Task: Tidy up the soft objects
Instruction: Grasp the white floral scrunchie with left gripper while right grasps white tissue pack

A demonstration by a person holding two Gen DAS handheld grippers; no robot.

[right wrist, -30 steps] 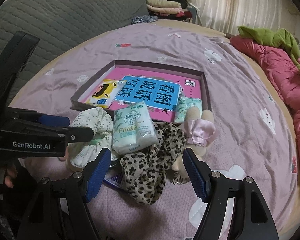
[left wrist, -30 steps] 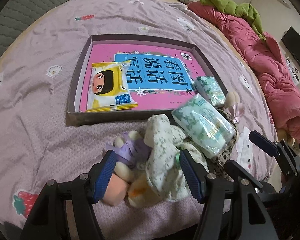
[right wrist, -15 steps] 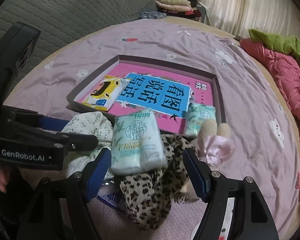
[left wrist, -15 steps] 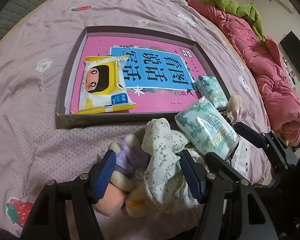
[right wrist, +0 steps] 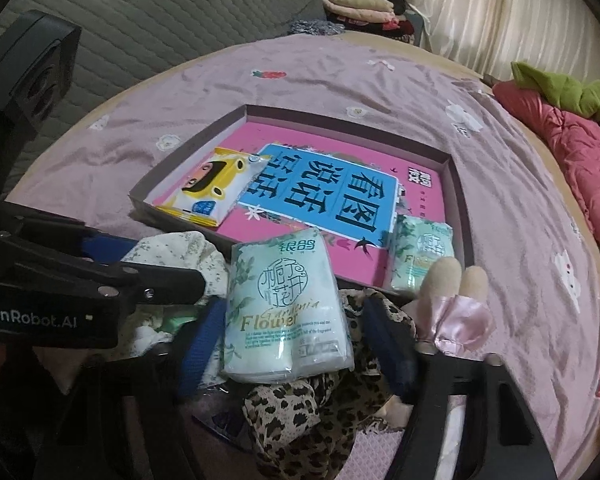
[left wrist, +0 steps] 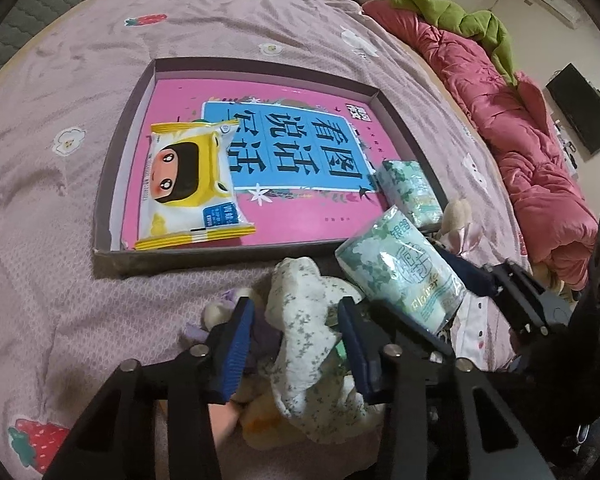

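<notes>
A heap of soft things lies on the bed in front of a shallow box (left wrist: 124,152) with a pink bottom. My left gripper (left wrist: 296,344) points down into the heap, its jaws closing on a white floral cloth (left wrist: 304,320) that fills the gap, with a purple plush (left wrist: 220,312) against the left finger. My right gripper (right wrist: 296,344) is closing on a green-and-white tissue pack (right wrist: 284,292), whose sides meet both pads. Under the pack lies a leopard-print cloth (right wrist: 300,420). A yellow wipes pack (left wrist: 188,184) and a smaller tissue pack (left wrist: 408,188) lie in the box.
A beige plush with a pink bow (right wrist: 452,292) lies right of the tissue pack. A red quilt (left wrist: 520,140) and a green cloth (left wrist: 460,12) run along the bed's right side. Bare purple sheet (left wrist: 60,220) stretches left of the box.
Both pairs of jaws have narrowed: the left around the floral cloth, the right around the tissue pack. The right gripper has come down closer to the pack.
</notes>
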